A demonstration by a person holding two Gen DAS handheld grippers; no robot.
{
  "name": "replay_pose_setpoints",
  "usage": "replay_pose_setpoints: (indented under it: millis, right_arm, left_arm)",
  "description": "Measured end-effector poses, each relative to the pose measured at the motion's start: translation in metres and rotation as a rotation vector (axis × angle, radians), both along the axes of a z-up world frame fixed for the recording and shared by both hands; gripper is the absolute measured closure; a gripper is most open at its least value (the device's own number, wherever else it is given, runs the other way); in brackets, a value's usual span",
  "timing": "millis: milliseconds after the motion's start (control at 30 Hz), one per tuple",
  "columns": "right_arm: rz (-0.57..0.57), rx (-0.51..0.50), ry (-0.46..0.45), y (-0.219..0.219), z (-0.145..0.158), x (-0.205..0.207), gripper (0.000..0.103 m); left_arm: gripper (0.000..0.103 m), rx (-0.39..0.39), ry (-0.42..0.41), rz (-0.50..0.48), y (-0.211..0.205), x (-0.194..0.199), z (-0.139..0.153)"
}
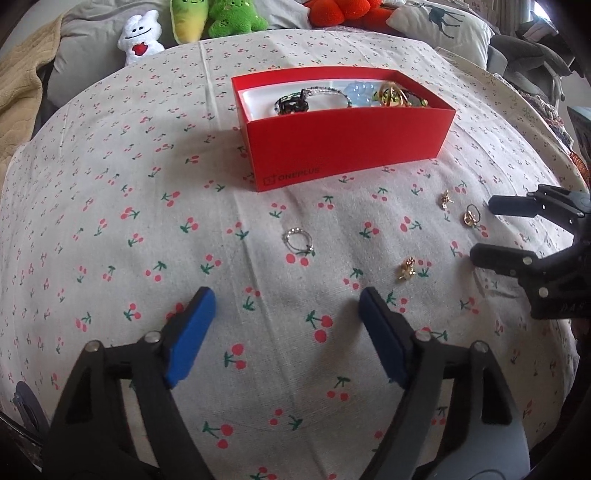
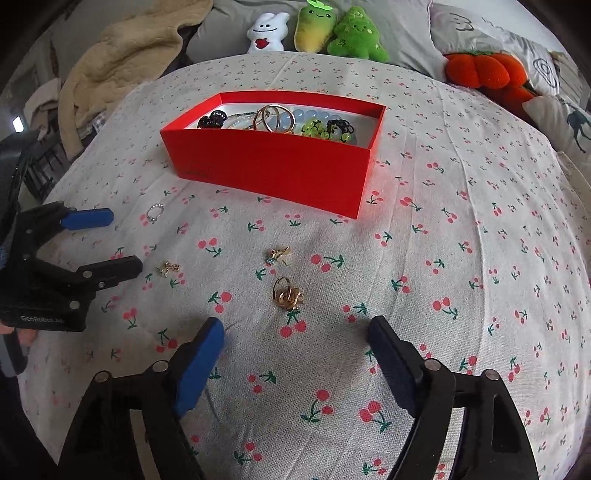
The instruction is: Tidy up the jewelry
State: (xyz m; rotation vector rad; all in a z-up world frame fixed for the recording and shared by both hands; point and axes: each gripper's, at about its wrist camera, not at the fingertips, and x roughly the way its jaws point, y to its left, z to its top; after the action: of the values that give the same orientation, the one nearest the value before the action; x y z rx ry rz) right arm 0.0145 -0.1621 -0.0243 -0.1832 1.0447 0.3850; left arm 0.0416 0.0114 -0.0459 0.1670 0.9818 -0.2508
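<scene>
On cherry-print sheet [image 2: 461,258] | red box [image 2: 280,173] centre | plush toys [image 2: 340,33] behind | both grippers apart: left [image 1: 286,306], right [image 2: 295,332]

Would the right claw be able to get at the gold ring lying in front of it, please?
Probably yes. The right claw is open, and the gold ring lies alone on the cloth just ahead of its fingers, with nothing in between.

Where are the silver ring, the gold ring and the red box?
silver ring [image 1: 298,240]: left wrist view, on its band.
gold ring [image 2: 287,293]: right wrist view, on its ornament.
red box [image 2: 273,166]: right wrist view, on its near wall.
</scene>
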Motion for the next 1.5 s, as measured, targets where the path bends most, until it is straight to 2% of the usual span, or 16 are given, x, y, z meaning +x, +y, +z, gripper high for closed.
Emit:
replay_pose_setpoints:
  millis: [67, 233, 400, 500, 567, 600, 967, 1067, 1133, 1500]
  right_arm:
    - [-0.018, 0.002, 0.000, -0.003, 0.002, 0.003, 0.045]
    - [-0.022, 0.011, 0.004, -0.006, 0.004, 0.009, 0.056]
    - [0.004, 0.009, 0.002, -0.001, 0.004, 0.011, 0.064]
    - [0.021, 0.003, 0.003, 0.006, 0.004, 0.010, 0.074]
    - [0.033, -0.001, 0.014, 0.009, 0.004, 0.011, 0.087]
    - [0.038, -0.004, 0.019, 0.010, 0.003, 0.011, 0.088]
    - [0.030, 0.026, 0.050, 0.009, 0.008, 0.014, 0.089]
    - [0.028, 0.032, 0.055, 0.009, 0.009, 0.012, 0.088]
    - [0.026, 0.033, 0.055, 0.008, 0.009, 0.012, 0.089]
    - [-0.014, 0.068, 0.055, -0.002, 0.019, 0.015, 0.089]
  left_arm:
    - [0.037, -0.006, 0.004, -0.004, -0.001, 0.002, 0.002]
    - [0.052, -0.019, 0.011, -0.012, -0.002, 0.005, 0.004]
    - [0.058, -0.033, 0.023, -0.022, -0.002, 0.010, 0.005]
    - [0.064, -0.043, 0.029, -0.024, -0.002, 0.013, 0.006]
    - [0.066, -0.053, 0.035, -0.027, -0.003, 0.015, 0.006]
    - [0.068, -0.057, 0.038, -0.030, -0.003, 0.015, 0.006]
    - [0.075, -0.059, 0.054, -0.037, -0.006, 0.024, 0.004]
    - [0.082, -0.053, 0.056, -0.039, -0.008, 0.027, 0.003]
    - [0.091, -0.048, 0.060, -0.037, -0.009, 0.028, 0.003]
    - [0.099, -0.045, 0.066, -0.049, -0.012, 0.026, 0.005]
